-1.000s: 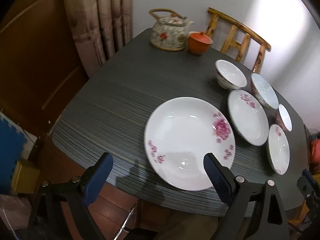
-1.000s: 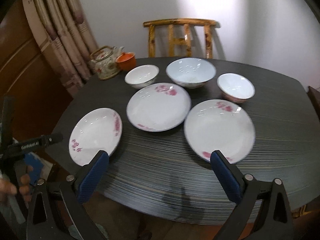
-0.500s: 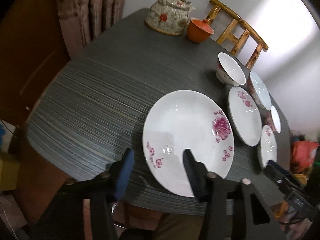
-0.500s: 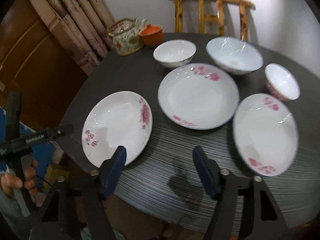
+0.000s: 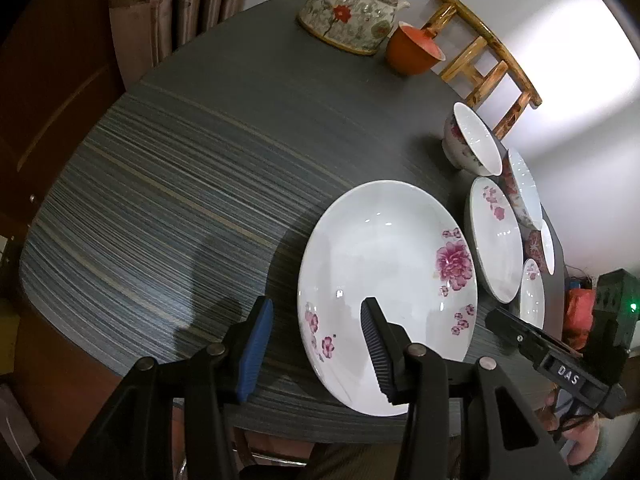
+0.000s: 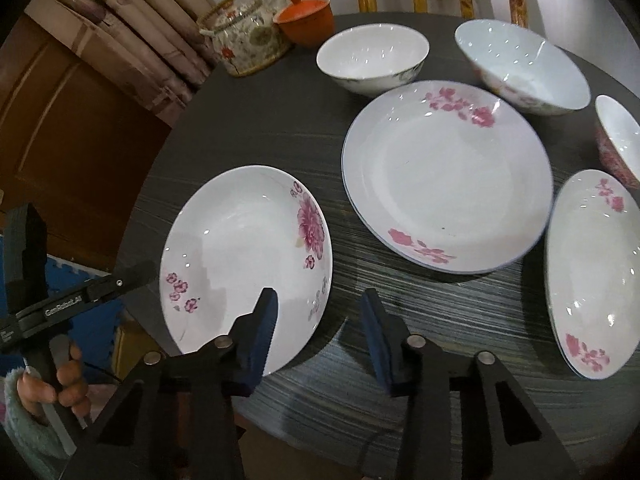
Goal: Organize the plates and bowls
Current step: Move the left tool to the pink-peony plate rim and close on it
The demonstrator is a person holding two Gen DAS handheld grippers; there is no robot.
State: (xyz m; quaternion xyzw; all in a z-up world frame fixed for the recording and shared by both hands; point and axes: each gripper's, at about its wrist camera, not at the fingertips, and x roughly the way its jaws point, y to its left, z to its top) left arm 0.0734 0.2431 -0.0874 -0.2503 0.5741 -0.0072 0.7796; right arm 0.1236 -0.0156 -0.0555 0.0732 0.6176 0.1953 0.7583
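The nearest flowered plate [image 5: 384, 288] lies flat near the front left edge of the dark striped tabletop [image 5: 168, 184]. The left gripper [image 5: 316, 344] straddles its near rim, jaws spread, holding nothing. The right gripper [image 6: 318, 332], jaws also spread and empty, hangs over the plate's right edge. Beyond sit a larger plate [image 6: 448, 176], a third plate [image 6: 596, 276] and three bowls; a teapot [image 6: 248, 36] stands far left.
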